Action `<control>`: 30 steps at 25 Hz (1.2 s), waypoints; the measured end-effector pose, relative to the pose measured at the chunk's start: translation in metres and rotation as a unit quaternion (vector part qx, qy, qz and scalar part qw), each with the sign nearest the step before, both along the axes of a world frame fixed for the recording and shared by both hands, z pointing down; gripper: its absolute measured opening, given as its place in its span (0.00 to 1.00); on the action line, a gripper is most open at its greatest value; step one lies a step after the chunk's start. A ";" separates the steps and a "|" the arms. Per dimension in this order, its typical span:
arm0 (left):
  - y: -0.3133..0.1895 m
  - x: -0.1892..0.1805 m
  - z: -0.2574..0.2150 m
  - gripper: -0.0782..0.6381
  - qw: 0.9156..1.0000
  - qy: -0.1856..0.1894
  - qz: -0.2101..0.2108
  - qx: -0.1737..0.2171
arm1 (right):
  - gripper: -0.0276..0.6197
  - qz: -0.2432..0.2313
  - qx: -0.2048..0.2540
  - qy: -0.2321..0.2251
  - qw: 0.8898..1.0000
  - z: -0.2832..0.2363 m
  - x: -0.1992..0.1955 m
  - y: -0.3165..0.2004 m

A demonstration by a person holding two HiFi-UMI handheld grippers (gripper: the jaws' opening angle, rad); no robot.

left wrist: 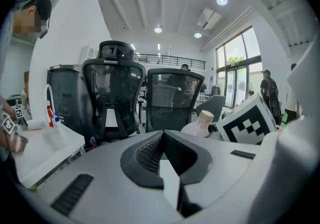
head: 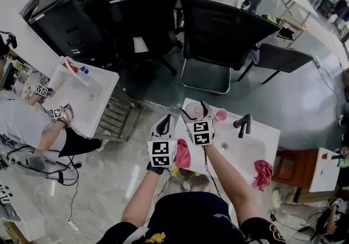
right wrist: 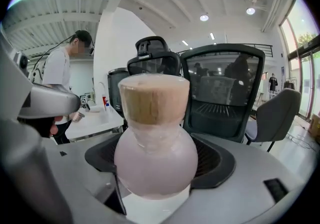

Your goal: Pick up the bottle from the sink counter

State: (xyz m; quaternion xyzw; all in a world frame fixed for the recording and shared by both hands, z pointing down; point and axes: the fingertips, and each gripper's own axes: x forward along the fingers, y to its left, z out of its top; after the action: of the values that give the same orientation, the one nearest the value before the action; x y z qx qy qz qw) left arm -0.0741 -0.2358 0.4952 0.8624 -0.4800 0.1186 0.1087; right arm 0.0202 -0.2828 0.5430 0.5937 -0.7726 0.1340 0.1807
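Observation:
The bottle (right wrist: pixel 155 138) has a round pale pink body and a wooden cap. It stands upright between the jaws of my right gripper (right wrist: pixel 160 168), which is shut on its body. In the head view the bottle (head: pixel 192 110) and the right gripper (head: pixel 199 111) are over the far left corner of the white sink counter (head: pixel 262 138). My left gripper (head: pixel 164 122) is just left of the counter, shut with nothing in it (left wrist: pixel 162 138). From the left gripper view the bottle (left wrist: pixel 199 124) shows beside the right gripper's marker cube (left wrist: pixel 247 123).
On the counter are a black faucet (head: pixel 244 124), a pink cup (head: pixel 221 114) and a pink cloth (head: pixel 263 173); another pink cloth (head: pixel 182 156) lies near my left hand. Black office chairs (head: pixel 223 36) stand beyond. A person works at a second sink counter (head: pixel 82 96) on the left.

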 end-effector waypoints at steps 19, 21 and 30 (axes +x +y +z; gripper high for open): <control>0.025 0.023 -0.045 0.13 0.998 0.016 0.067 0.011 | 0.70 0.057 0.064 0.008 0.996 -0.102 0.034 0.053; 0.025 0.025 -0.051 0.13 0.997 0.013 0.074 0.021 | 0.70 0.070 0.069 0.004 0.995 -0.109 0.040 0.058; 0.038 0.043 -0.086 0.13 0.991 -0.004 0.123 0.053 | 0.70 0.087 0.087 0.008 0.992 -0.143 0.055 0.078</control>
State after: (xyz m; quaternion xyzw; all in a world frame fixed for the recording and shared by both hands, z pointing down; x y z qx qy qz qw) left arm -0.0313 -0.1976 0.4097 0.9189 -0.3765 0.1091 0.0451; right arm 0.0755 -0.2045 0.4001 0.6732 -0.7252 0.0762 0.1225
